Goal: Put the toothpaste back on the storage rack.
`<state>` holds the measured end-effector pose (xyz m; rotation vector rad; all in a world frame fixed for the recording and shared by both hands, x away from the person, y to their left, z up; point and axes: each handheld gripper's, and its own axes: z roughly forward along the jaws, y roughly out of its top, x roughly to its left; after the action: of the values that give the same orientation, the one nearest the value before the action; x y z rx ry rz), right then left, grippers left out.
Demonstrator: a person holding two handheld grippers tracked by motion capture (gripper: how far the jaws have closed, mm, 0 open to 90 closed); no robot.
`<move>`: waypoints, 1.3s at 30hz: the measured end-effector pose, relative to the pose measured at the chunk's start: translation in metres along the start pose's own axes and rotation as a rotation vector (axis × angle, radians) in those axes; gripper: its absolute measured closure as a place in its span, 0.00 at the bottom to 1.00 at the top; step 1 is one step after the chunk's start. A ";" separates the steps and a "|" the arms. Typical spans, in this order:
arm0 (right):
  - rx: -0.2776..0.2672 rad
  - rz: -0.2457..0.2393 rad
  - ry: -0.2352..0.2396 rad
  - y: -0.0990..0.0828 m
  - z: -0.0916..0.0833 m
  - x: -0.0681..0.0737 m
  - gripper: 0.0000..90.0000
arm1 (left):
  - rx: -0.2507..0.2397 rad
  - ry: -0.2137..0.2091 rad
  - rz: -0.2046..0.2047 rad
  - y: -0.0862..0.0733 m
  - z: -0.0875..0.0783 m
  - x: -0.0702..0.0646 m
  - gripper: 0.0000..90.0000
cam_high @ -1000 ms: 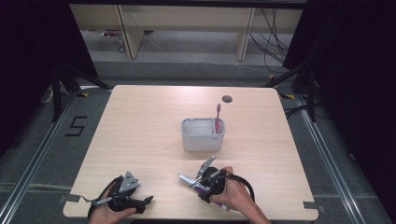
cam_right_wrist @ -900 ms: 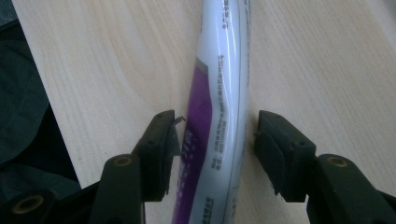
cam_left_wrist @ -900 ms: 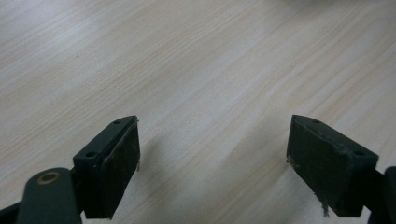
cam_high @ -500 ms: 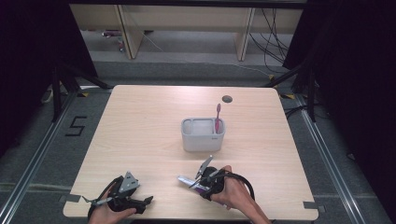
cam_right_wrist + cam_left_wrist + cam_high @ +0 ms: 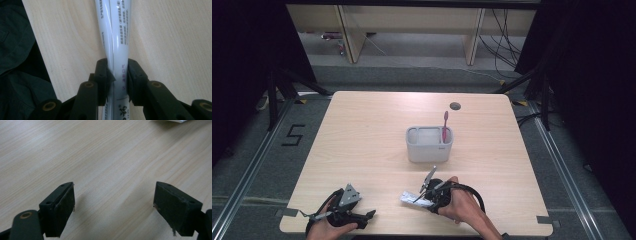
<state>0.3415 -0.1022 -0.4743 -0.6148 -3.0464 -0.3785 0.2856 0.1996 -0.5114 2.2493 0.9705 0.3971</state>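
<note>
Right gripper (image 5: 117, 72) is clamping a glossy white tube (image 5: 116, 32), its black jaws having just been closing, at 6 o'clock of the grey rectangular caddy (image 5: 429, 150) on pale woodgrain table (image 5: 362, 135). Left gripper (image 5: 113, 205) is sitting wide, holding nothing.

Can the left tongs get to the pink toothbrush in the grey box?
Probably yes. The left tongs are open and hold nothing, and bare table lies between them and the toothbrush, which stands upright in the box. The handle sticks up free, though it's a long reach.
</note>
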 end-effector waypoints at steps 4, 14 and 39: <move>0.032 -0.007 -0.008 0.004 0.001 0.001 0.81 | -0.008 0.002 -0.009 0.000 0.001 0.000 0.19; 0.068 -0.018 -0.014 0.007 0.005 0.002 0.81 | -0.010 0.008 -0.011 0.000 0.001 -0.001 0.19; 0.015 -0.033 -0.030 0.004 -0.003 -0.001 0.83 | -0.017 0.006 -0.010 0.000 -0.002 0.001 0.19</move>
<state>0.3443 -0.0996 -0.4705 -0.5747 -3.0881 -0.3503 0.2854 0.2007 -0.5100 2.2288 0.9779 0.4062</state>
